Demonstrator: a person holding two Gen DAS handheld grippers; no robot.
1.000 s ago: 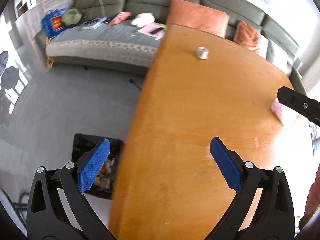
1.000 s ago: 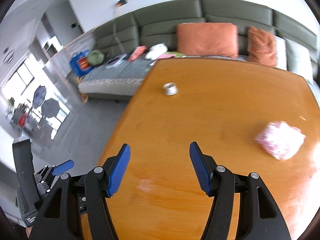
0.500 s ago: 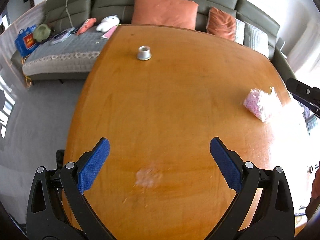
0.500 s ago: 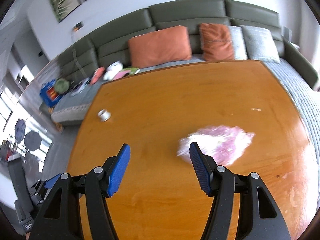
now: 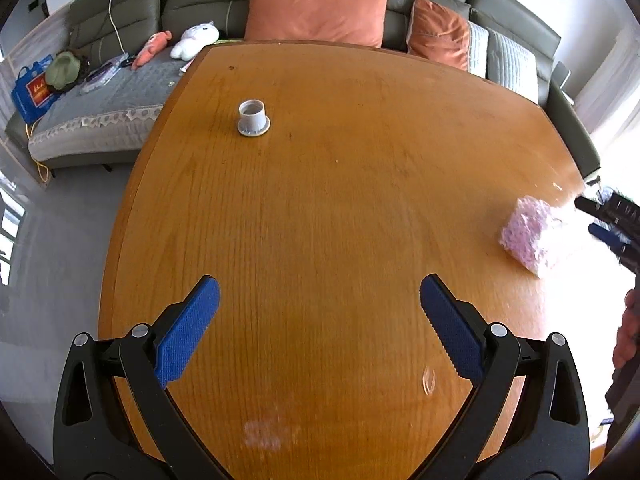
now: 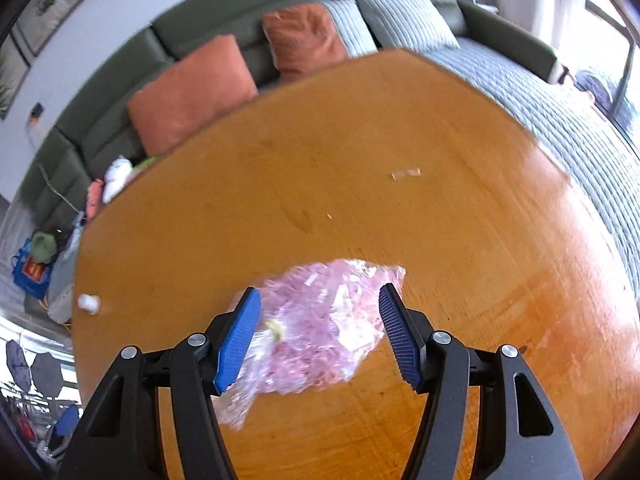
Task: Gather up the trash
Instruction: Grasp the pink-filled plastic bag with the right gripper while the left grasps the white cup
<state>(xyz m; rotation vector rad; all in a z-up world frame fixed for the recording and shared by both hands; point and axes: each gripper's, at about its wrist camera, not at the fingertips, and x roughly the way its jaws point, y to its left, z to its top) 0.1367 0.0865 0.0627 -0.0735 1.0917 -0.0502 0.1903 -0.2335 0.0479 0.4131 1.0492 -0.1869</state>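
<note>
Both grippers are angled steeply downward over the wooden table (image 5: 340, 208).

Right gripper (image 6: 320, 312): it is positioned directly over the crumpled pink plastic wrapper (image 6: 320, 328), which lies on the tabletop toward the table's right side. The jaws stand apart, with the wrapper between the two blue pads. The left pad (image 6: 238, 340) sits at the wrapper's edge; whether it touches the plastic cannot be told through the motion blur. The right pad is just beside the wrapper's other edge, with no visible squeeze on the plastic. In the left wrist view, the same gripper (image 5: 608, 224) enters from the right edge of the frame, its tips just beside the wrapper (image 5: 528, 236), and part of the person's hand (image 5: 628, 332) shows below it.

Left gripper (image 5: 320, 312): it hangs above bare wood near the table's near edge, jaws wide apart, nothing between the pads.

Other items: a small grey cap (image 5: 253, 118) stands on the table toward the far left, well apart from both grippers. A small scrap (image 6: 406, 174) lies on the wood beyond the wrapper. A green sofa (image 5: 192, 12) with orange cushions (image 5: 316, 10) runs behind the table.
</note>
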